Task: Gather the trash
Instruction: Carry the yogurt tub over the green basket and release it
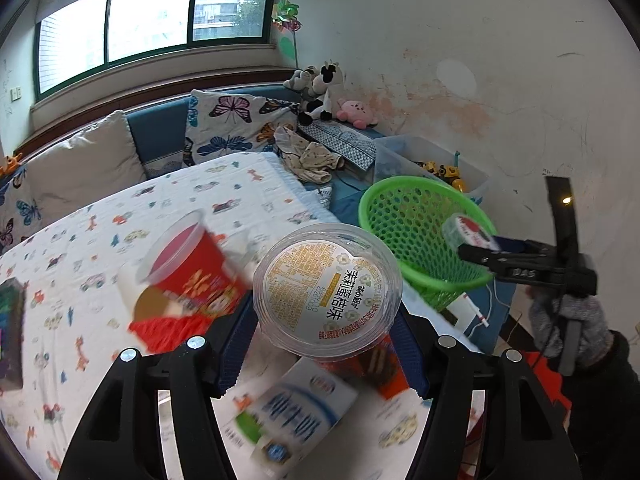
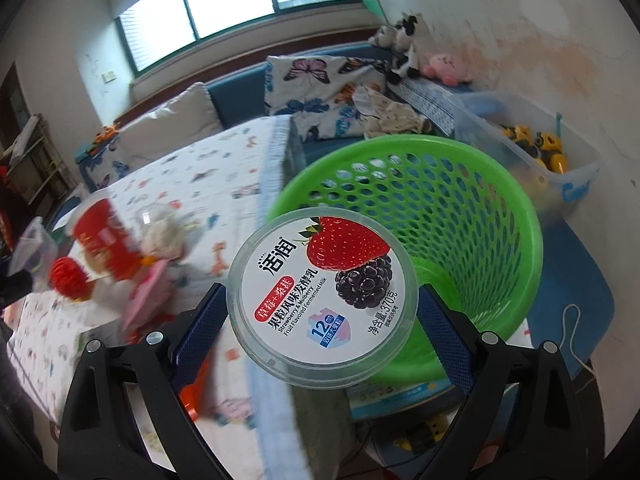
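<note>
- My left tongs clamp a clear cup with a yellow label, held above the patterned desk.
- My right tongs grip a strawberry yogurt tub, just before the green basket's rim.
- Farther left on the desk: a red cup, blurred.
- Beyond: a butterfly pillow.

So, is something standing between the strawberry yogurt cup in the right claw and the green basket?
Nothing visible does. The strawberry yogurt cup sits in the right claw just before the open green basket.
</note>
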The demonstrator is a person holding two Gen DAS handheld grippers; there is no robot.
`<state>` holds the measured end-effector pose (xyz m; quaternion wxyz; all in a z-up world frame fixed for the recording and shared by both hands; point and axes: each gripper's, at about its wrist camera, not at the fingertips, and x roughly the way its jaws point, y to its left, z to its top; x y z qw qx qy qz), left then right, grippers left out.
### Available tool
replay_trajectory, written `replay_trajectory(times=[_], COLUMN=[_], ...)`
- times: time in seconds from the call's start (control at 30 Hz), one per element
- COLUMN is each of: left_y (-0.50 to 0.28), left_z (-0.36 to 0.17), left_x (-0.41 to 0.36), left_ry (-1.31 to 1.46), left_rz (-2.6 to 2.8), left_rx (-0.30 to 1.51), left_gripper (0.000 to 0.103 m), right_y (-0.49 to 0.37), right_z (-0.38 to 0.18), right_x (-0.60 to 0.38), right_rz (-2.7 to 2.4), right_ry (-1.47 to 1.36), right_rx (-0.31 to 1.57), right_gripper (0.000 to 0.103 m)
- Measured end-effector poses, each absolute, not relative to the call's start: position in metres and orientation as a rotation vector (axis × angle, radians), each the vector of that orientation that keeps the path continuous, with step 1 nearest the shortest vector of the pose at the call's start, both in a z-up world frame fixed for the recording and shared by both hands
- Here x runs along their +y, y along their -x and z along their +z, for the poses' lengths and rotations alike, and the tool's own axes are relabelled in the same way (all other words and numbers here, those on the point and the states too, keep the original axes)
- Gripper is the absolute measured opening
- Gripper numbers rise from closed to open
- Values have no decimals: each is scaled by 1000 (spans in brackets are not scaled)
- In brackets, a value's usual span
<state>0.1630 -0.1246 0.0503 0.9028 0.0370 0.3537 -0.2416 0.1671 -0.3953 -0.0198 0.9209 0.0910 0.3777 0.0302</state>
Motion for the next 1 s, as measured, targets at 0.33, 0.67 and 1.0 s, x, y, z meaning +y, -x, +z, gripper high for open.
replay_trajectory(times=[0.33,0.67,1.0], left_y=[-201,-229,-250], left_z=[56,50,35], left_x=[-180,-227,-272], left_ry=[-106,-118,-154], left_rz=[-536,-583,-603], left_rx=[750,787,843], left_gripper=[62,62,62], right_y=[-194,-188,-157], right_z=[-43,-41,-27], right_x=[-420,-430,-428], right_rz=[61,64,40], right_ry=[-243,-261,-212], right_rx=[827,815,762], right_gripper=[94,96,95])
